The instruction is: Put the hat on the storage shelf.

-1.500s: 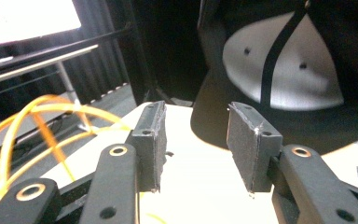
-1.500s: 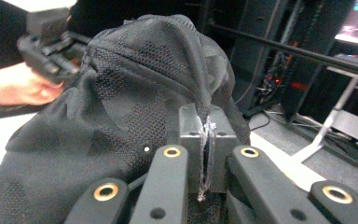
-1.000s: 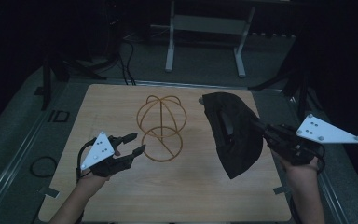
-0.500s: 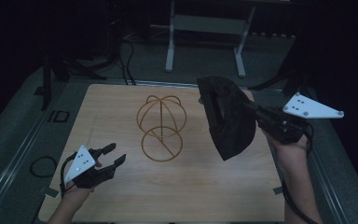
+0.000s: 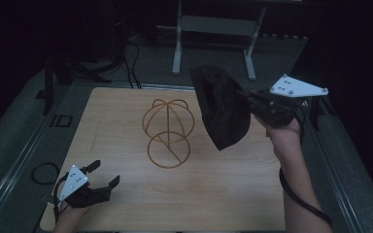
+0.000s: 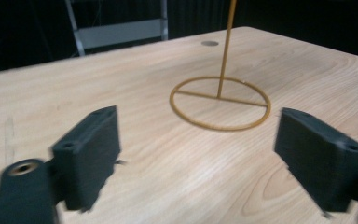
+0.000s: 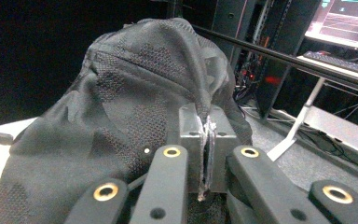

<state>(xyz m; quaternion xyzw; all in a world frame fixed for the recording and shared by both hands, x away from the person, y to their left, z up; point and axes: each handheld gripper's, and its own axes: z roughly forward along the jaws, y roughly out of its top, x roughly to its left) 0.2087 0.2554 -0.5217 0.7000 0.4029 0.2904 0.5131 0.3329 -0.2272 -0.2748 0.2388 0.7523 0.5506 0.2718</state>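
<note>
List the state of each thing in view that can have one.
Black mesh fabric cap: lifted off the table, hanging from the right gripper.
Gold wire hat stand: upright, bare.
Right gripper: shut on the cap's edge.
Left gripper: open, holding nothing, jaws just widened.

The high view is dim overall: the wooden bench [image 5: 126,126] is the brightest surface, evenly lit from above, and the surroundings beyond the bench fall to near black. The wire stand [image 5: 167,128] casts only a faint shadow on the bench. In the left gripper view the near jaws are soft with motion blur, while the bench grain beyond them stays fairly sharp. In the right gripper view a lit monitor [image 7: 349,21] glows above the black cap [image 7: 135,107], whose mesh texture is crisp.
</note>
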